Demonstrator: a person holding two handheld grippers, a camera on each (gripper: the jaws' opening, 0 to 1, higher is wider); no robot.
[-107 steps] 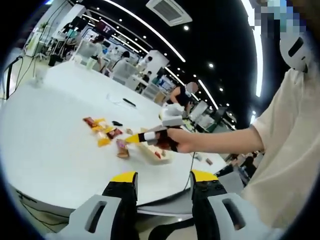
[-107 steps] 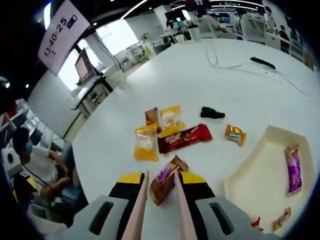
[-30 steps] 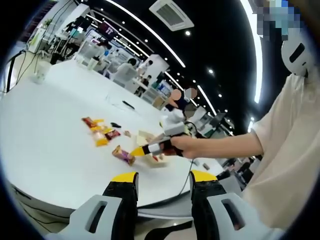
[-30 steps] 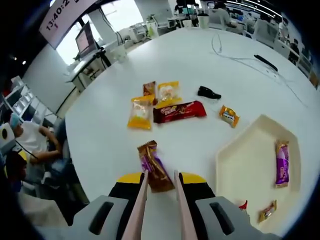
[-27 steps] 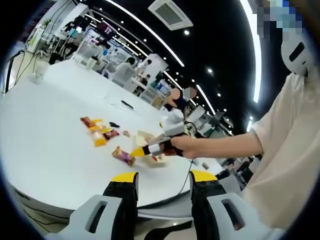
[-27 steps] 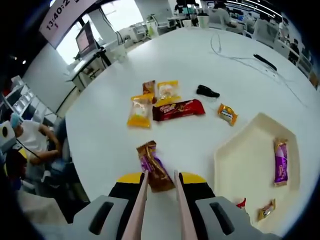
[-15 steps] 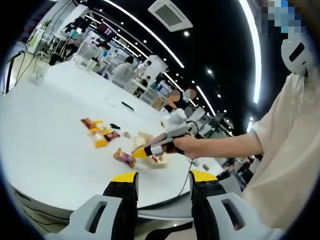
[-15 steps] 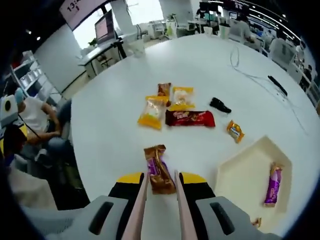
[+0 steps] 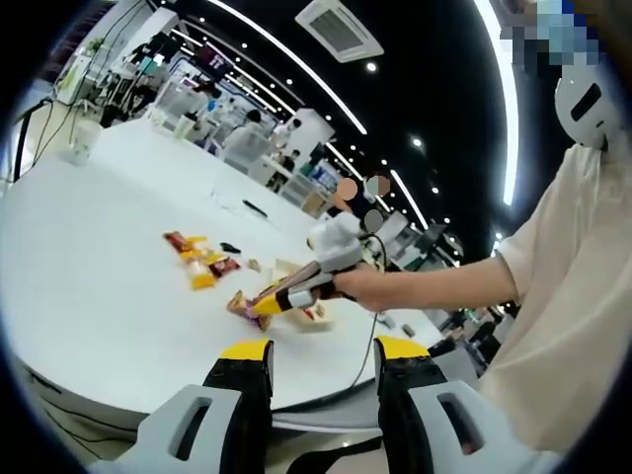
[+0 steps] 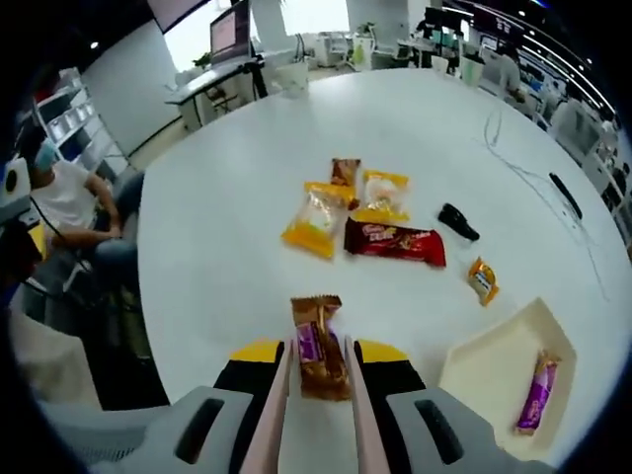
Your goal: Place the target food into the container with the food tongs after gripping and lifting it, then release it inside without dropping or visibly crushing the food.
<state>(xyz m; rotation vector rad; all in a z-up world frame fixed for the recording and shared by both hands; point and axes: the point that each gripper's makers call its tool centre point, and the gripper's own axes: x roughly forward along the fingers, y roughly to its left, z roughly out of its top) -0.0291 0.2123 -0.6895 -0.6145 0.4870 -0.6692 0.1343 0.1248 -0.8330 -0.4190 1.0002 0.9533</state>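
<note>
My right gripper [image 10: 319, 354] is shut on pink food tongs [image 10: 273, 415], whose two arms run up along its jaws. A brown and purple snack packet [image 10: 318, 346] is pinched between the tong tips, over the white table. The cream tray [image 10: 494, 380] lies to the lower right with a purple packet [image 10: 538, 395] in it. In the left gripper view a person's hand [image 9: 360, 284] holds the right gripper [image 9: 296, 291] over the table, the packet [image 9: 242, 304] at its tip. My left gripper [image 9: 321, 351] stands open, off the table's near edge, holding nothing.
Loose snacks lie beyond the tongs: a yellow packet [image 10: 311, 222], a red bar [image 10: 395, 242], a small orange packet [image 10: 484, 279] and a black object [image 10: 457, 222]. A cable [image 10: 533, 178] runs across the far side. A seated person [image 10: 64, 212] is at the left.
The right gripper has swung left and tipped down with tongs and packet still held. In its view the tray now sits farther toward the lower right. The left gripper has stayed put.
</note>
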